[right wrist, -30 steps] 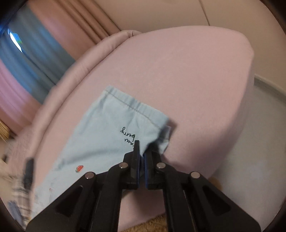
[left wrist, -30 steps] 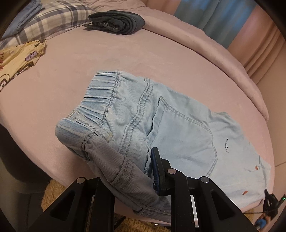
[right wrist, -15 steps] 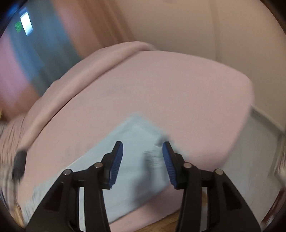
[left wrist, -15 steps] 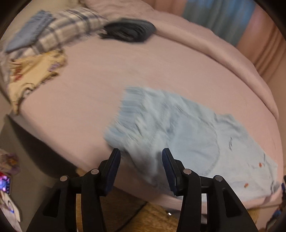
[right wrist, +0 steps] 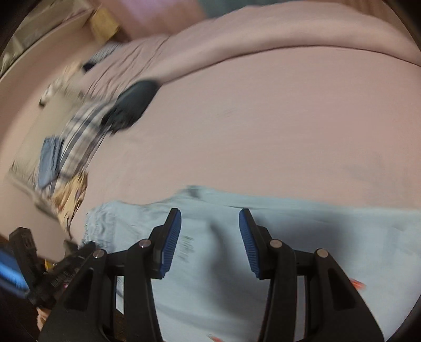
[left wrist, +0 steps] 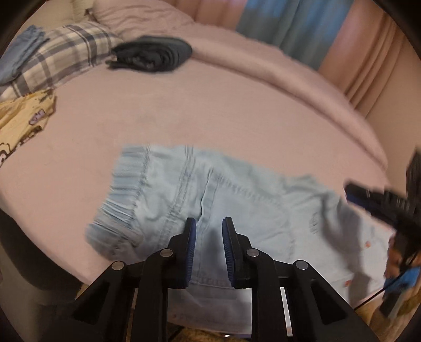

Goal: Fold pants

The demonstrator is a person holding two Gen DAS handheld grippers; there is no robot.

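Light blue denim pants (left wrist: 236, 205) lie folded lengthwise on the pink bed (left wrist: 210, 110), elastic waistband to the left, legs running right to the bed's near edge. My left gripper (left wrist: 209, 223) is open and empty just above the seat of the pants. My right gripper (right wrist: 210, 215) is open and empty above the pants (right wrist: 289, 236) at the leg part; it also shows blurred at the right edge of the left wrist view (left wrist: 389, 205). Both views are motion blurred.
A dark folded garment (left wrist: 152, 54) lies at the far side of the bed. A plaid pillow (left wrist: 63, 55), a blue cloth (left wrist: 18, 56) and a yellow printed cloth (left wrist: 23, 121) lie at the far left. Curtains (left wrist: 289, 23) hang behind the bed.
Both grippers have let go of the pants and opened. The lifted waistband corner has dropped flat. My right gripper has swung round and now faces across the bed over the pants.
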